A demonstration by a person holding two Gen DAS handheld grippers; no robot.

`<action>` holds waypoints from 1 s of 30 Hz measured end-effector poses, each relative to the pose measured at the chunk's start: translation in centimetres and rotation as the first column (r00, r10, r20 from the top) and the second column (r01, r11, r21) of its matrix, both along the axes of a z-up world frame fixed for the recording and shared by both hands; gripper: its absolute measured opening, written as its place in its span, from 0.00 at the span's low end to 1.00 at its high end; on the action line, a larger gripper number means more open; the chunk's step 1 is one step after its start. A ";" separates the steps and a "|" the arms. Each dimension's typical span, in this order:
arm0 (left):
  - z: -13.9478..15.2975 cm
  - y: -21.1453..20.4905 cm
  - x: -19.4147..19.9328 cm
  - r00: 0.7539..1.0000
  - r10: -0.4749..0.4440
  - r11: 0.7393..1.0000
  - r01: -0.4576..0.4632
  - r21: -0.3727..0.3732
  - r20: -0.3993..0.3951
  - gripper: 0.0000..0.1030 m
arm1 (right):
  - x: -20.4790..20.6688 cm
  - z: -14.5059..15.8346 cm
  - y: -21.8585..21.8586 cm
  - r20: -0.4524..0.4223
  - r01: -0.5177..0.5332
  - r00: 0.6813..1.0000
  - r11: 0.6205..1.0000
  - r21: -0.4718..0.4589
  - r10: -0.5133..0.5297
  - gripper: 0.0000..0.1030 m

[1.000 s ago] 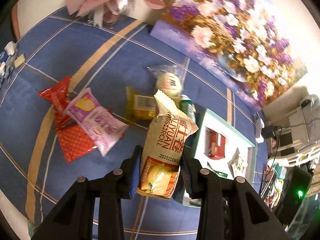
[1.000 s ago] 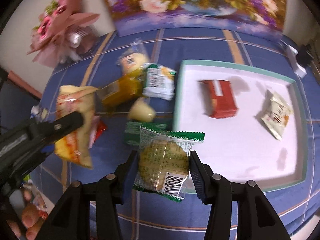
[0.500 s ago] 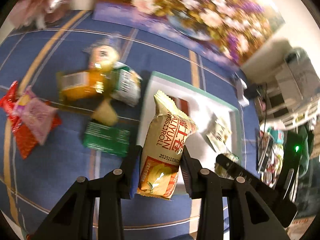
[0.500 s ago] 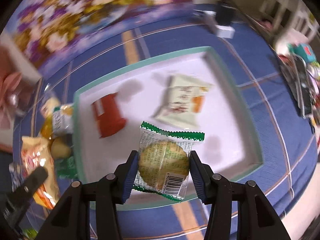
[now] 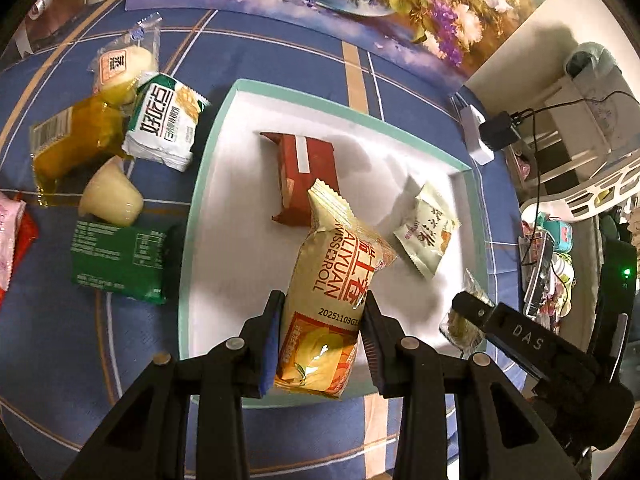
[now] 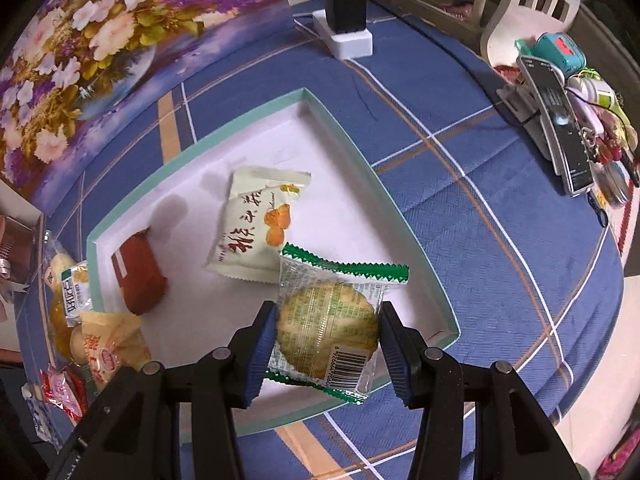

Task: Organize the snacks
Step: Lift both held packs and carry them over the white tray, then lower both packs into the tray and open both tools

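Blue tablecloth (image 5: 256, 52) then; both snacks now over tray (image 5: 208, 184).

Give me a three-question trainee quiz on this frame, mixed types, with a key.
1. True or false: the tray already holds two packets.
2. What does the left gripper hold? A) green box B) Swiss roll packet C) jelly cup
3. Fill in: the right gripper is shut on a clear packet with a round ____ inside.

Key:
1. True: the red packet and the pale packet.
2. B
3. Cake, the round cake packet.
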State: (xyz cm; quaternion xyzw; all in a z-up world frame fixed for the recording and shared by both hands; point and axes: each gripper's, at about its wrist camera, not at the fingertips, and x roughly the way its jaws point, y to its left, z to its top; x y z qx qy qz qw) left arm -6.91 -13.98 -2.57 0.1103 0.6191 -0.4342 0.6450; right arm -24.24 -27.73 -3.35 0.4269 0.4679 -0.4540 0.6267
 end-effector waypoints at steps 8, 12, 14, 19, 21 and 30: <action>-1.5 -0.2 0.4 1.000 0.008 1.000 -0.008 0.007 0.023 0.37 | 0.8 -2.1 -0.1 -0.014 -0.015 1.000 0.999 0.040 0.016 0.52; -1.6 -0.5 0.2 1.000 0.008 1.000 -0.008 0.013 0.024 0.37 | 0.9 -2.5 -0.1 -0.020 -0.015 1.000 0.999 0.050 0.016 0.52; -1.4 -0.6 0.1 1.000 0.005 1.000 -0.005 0.009 0.029 0.38 | 1.0 -2.4 0.0 -0.018 -0.018 1.000 0.999 0.047 0.018 0.52; -0.5 -0.6 0.1 0.999 0.006 1.000 -0.005 -0.014 0.044 0.38 | 1.3 -1.8 0.0 -0.002 -0.027 1.000 0.999 0.037 0.027 0.52; -0.2 -0.6 0.2 0.999 0.009 1.000 -0.008 -0.024 0.040 0.38 | 1.1 -1.4 0.1 0.003 -0.028 1.000 0.999 0.029 0.028 0.52; 1.0 0.1 0.9 0.993 0.054 0.999 -0.054 -0.002 0.105 0.66 | 0.2 -0.4 0.7 0.028 -0.033 0.999 0.999 0.023 0.032 0.61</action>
